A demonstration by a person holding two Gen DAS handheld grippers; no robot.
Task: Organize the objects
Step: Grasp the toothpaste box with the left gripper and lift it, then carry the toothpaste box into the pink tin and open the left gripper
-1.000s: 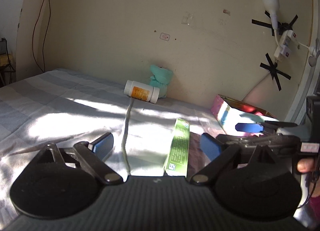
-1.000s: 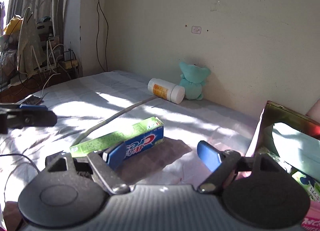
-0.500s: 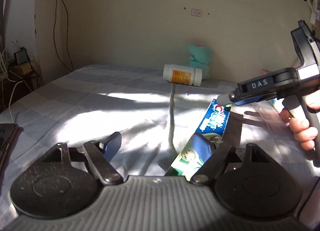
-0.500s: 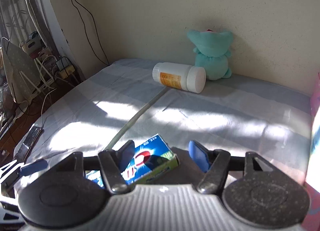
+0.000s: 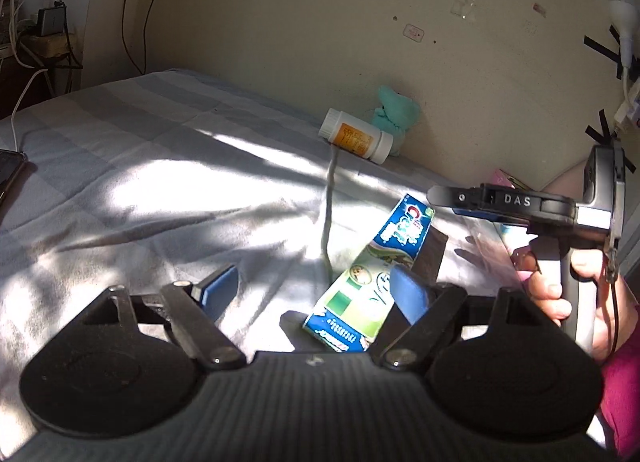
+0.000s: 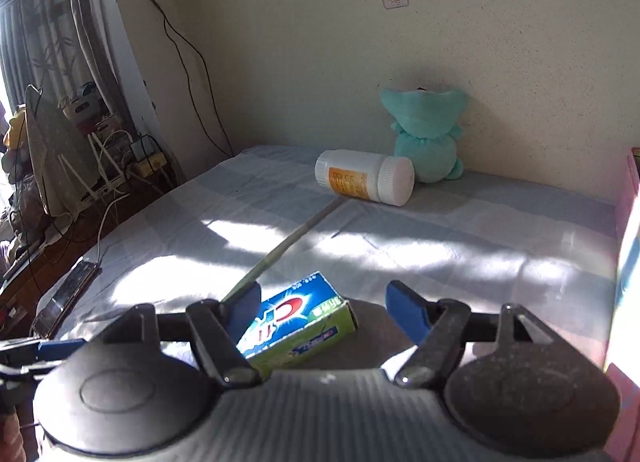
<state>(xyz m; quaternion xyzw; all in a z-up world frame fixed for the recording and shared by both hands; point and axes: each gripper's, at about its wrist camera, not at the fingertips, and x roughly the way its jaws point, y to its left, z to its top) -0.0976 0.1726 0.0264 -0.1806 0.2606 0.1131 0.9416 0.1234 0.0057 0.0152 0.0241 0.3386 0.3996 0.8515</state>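
A blue and green toothpaste box (image 5: pixel 380 262) lies flat on the sunlit bed sheet (image 5: pixel 160 190). My left gripper (image 5: pixel 316 290) hovers at its near end, jaws opening; the right pad overlaps the box and the left pad stands well clear. In the right wrist view the box (image 6: pixel 296 322) lies between the fingers of my right gripper (image 6: pixel 326 312), close to the left pad and apart from the right one; these jaws are opening too. A hand holds the right gripper (image 5: pixel 480 202) over the box's far end. Neither gripper's pads press on the box.
A white pill bottle (image 6: pixel 364 178) lies on its side before a teal plush toy (image 6: pixel 426 138) by the wall. A grey cord (image 6: pixel 288 242) runs from the bottle toward the box. A pink box (image 6: pixel 634 198) stands at the right; a phone (image 6: pixel 64 298) lies at the bed's left edge.
Both grippers' jaws stand wider than half a second ago. The right gripper swung left over the box's far end within the last second. The box itself stays on the sheet.
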